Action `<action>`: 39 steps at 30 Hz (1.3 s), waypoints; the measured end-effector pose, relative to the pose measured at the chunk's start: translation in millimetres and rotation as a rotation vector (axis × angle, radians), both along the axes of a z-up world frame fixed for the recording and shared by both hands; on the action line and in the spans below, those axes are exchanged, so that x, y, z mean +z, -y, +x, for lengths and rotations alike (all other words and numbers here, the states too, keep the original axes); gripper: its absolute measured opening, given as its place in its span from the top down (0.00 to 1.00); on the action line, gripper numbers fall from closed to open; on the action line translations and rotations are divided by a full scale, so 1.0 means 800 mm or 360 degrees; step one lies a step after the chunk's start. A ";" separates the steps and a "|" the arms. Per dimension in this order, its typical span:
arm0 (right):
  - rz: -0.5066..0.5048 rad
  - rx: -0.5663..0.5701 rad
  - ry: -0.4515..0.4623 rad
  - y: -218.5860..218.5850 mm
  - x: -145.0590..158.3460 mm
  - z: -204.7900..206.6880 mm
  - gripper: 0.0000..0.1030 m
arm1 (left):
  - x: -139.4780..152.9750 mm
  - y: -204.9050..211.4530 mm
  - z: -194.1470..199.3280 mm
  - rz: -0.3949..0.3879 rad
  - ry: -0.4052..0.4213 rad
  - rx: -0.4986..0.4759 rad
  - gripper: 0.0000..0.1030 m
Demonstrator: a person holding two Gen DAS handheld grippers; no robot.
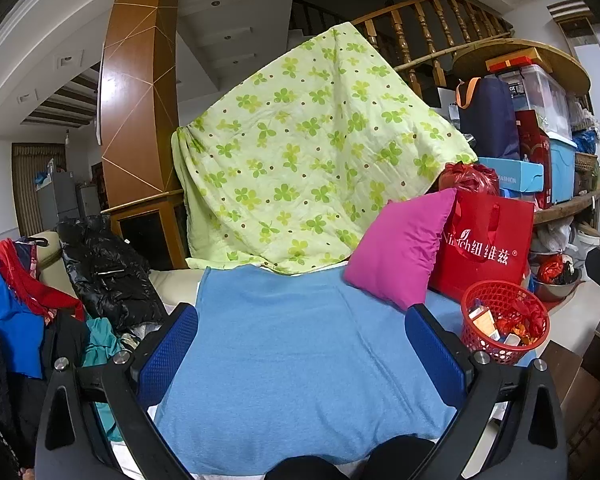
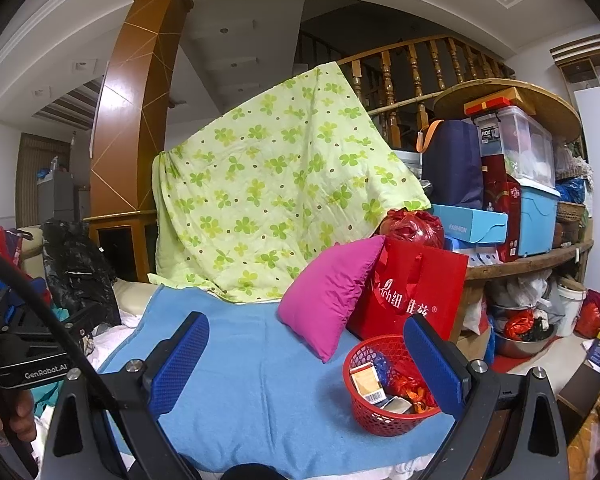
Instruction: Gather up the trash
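Your red mesh basket (image 2: 388, 386) sits on the blue blanket (image 2: 260, 392), just in front of the red shopping bag (image 2: 416, 292) and beside the pink pillow (image 2: 326, 294); it holds crumpled red wrappers, a small carton with a barcode and other packets. The bag carries white Chinese characters and a leaf logo; behind it a blue box reads "FASHION" and a clear bin's label reads "ROX". Your left gripper (image 1: 300, 356) is spread wide with nothing in it, and so is your right gripper (image 2: 304, 364). Only the right wrist view shows your other tool, marked "GenRobot.AI", and the basket (image 1: 504, 322) contents closely.
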State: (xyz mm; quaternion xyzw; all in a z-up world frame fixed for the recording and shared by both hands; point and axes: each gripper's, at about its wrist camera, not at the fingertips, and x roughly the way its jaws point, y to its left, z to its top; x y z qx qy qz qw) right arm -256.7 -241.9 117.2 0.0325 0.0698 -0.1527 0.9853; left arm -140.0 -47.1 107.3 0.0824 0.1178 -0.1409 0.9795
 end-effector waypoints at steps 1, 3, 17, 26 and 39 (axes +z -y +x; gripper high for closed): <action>-0.0002 0.0002 -0.0002 0.001 0.000 0.000 0.04 | 0.001 -0.001 0.001 -0.0001 0.0000 -0.0004 0.00; -0.0010 0.0006 -0.0003 0.000 -0.001 0.001 0.04 | 0.001 -0.001 0.001 0.0002 0.0001 -0.0003 0.00; -0.0010 -0.0004 -0.0014 0.002 -0.002 0.005 0.03 | -0.001 -0.001 0.001 0.0008 -0.0002 -0.0004 0.00; -0.0022 -0.0024 -0.0035 0.008 -0.005 0.009 0.04 | -0.008 -0.001 0.002 0.0015 -0.0014 -0.0005 0.00; 0.0010 -0.0098 -0.0104 0.035 -0.027 0.001 0.04 | -0.022 0.012 0.009 0.0099 -0.0062 -0.0078 0.00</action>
